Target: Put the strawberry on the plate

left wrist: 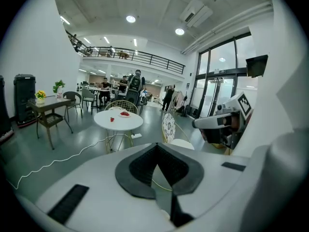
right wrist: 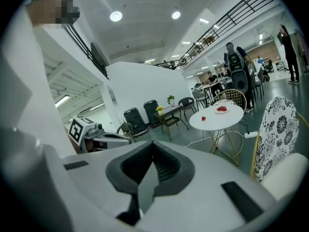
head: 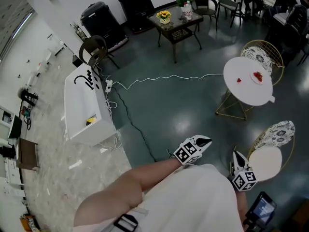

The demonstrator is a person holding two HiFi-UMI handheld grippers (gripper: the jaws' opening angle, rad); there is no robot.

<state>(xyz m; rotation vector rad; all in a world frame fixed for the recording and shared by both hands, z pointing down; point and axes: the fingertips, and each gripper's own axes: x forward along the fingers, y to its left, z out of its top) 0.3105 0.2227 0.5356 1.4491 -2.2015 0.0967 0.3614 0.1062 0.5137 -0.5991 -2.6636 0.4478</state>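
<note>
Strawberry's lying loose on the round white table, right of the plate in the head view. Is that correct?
No. The strawberry lies loose on the round white table, but left of the plate, not right of it, as the head view shows.

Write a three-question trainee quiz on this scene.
1. True or false: the lone strawberry lies on the round white table, off the plate.
2. The left gripper is: A open; B shut and empty; C shut on the strawberry.
3. Fill in: the right gripper holds ____.
Key: 1 true; 2 B; 3 nothing.
</note>
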